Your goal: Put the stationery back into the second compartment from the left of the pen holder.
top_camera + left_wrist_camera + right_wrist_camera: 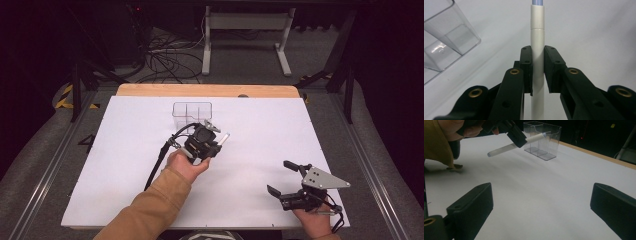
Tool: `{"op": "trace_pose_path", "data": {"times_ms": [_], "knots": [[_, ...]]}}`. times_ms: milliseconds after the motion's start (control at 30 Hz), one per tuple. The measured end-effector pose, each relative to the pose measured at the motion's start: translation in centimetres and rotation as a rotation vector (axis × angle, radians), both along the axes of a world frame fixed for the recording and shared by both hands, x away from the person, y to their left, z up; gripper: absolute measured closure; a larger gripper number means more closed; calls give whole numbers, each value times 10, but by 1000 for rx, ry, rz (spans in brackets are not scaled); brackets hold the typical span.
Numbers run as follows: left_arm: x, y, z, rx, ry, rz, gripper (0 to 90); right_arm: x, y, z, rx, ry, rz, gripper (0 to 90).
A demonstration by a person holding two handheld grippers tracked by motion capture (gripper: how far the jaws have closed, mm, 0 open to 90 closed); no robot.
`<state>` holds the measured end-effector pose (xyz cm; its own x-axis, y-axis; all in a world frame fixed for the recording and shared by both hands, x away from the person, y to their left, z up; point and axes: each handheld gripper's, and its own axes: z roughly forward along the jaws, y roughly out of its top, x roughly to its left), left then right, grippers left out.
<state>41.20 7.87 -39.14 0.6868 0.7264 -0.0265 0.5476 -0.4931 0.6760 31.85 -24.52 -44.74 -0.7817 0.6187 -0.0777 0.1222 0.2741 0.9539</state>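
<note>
Left tool (538,72) clamping white pen (537,50), right tool (286,179) wide, clear organizer (543,138).

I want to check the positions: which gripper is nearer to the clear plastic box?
Left. The left gripper, jaws shut on a white pen, is just in front of the clear plastic box. The right gripper rests far away, near the table's front right corner.

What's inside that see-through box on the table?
The clear box looks empty: only its dividers show. The white pen, clamped in the left gripper, covers a small part of it.
</note>
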Motion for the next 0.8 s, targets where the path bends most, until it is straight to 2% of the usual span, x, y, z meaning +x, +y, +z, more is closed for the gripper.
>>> {"op": "trace_pose_path", "data": {"times_ms": [233, 433, 800], "knots": [[0, 12, 11, -77, -92, 8, 785, 0, 0, 0, 0, 0, 4, 50], [5, 25, 17, -152, -127, 11, 785, 0, 1, 0, -3, -2, 7, 50], [10, 41, 23, -282, -249, -2, 785, 0, 1, 0, -2, -4, 11, 49]]}}
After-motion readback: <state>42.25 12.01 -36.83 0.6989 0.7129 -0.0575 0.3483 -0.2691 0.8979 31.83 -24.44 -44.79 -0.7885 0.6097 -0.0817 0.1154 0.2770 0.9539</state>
